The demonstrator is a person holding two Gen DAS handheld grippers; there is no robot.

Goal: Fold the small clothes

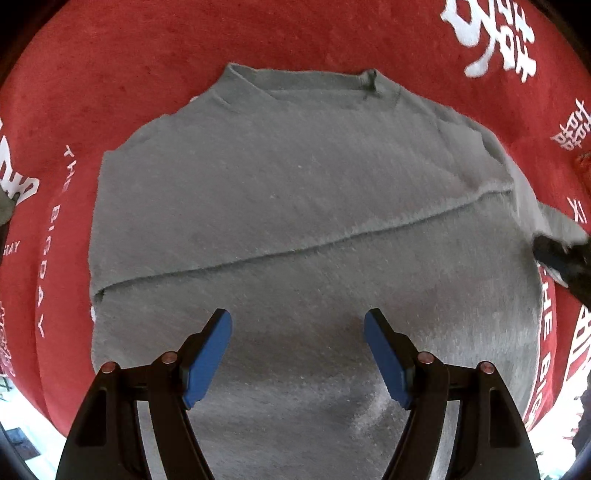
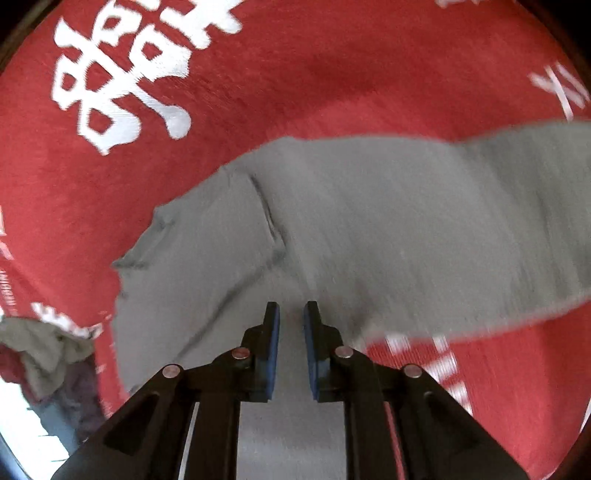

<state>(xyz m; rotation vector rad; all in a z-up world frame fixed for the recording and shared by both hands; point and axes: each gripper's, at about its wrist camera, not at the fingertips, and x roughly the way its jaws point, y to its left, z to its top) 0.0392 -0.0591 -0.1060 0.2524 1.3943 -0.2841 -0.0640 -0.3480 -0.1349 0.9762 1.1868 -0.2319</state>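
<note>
Grey knit fabric filled most of both views: a small sweater (image 1: 295, 206) lay flat on a red cloth (image 1: 258, 33) printed with white characters and lettering. Seen past the left gripper (image 1: 297, 328), its neckband pointed away from the fingertips, so its long axis ran from the collar straight back toward that gripper. One sleeve already crossed the body as a slanting edge just beyond the blue pads (image 1: 207, 354), which stood wide apart with nothing between them, hovering over the lower body of the sweater.

The right gripper (image 2: 291, 314) showed its jaws nearly together with a narrow gap, and no fabric could be seen caught between the tips. Grey cloth lay directly under and ahead of them. The other sleeve (image 2: 498, 221) stretched away to the right of those fingers, out over the red cloth, slightly blurred.

By my reckoning, the sleeve-folding step was under way, with that second sleeve not yet brought in. The next move likely called for the right fingers to pinch the sleeve and carry it across the body, while the left either pressed the body down or took the hem.

A heap of other clothes (image 2: 48, 350) sat off to the left of the right gripper.
</note>
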